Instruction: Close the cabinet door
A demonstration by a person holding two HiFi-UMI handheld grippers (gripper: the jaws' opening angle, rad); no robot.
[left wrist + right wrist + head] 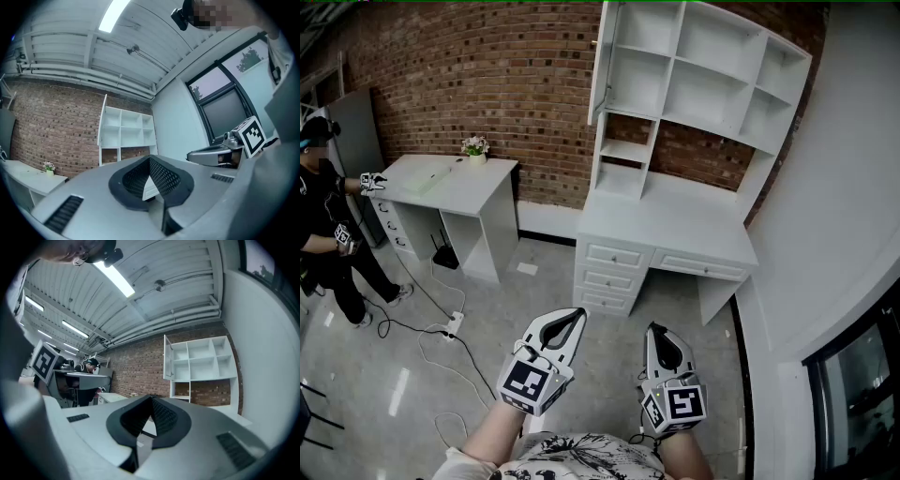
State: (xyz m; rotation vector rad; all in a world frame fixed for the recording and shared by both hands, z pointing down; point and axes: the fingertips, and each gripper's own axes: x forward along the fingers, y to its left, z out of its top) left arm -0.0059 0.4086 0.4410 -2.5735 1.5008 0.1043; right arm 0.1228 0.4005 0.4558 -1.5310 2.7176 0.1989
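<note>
The white cabinet door [600, 66] stands swung open at the upper left corner of the white shelf unit [703, 84], which rises over a white desk with drawers [675, 230]. The door also shows edge-on as a narrow panel in the left gripper view [101, 123] and in the right gripper view [167, 364]. Both grippers hang low near my body, well short of the desk. My left gripper [577, 315] [150, 161] is shut with nothing in it. My right gripper [654, 330] [151, 400] has its jaws together and is empty too.
A second white desk [450, 183] with a small flower pot [474, 146] stands against the brick wall at the left. A person in black [323, 220] works beside it. A power strip and cables [450, 326] lie on the grey floor. A white wall [848, 187] closes the right side.
</note>
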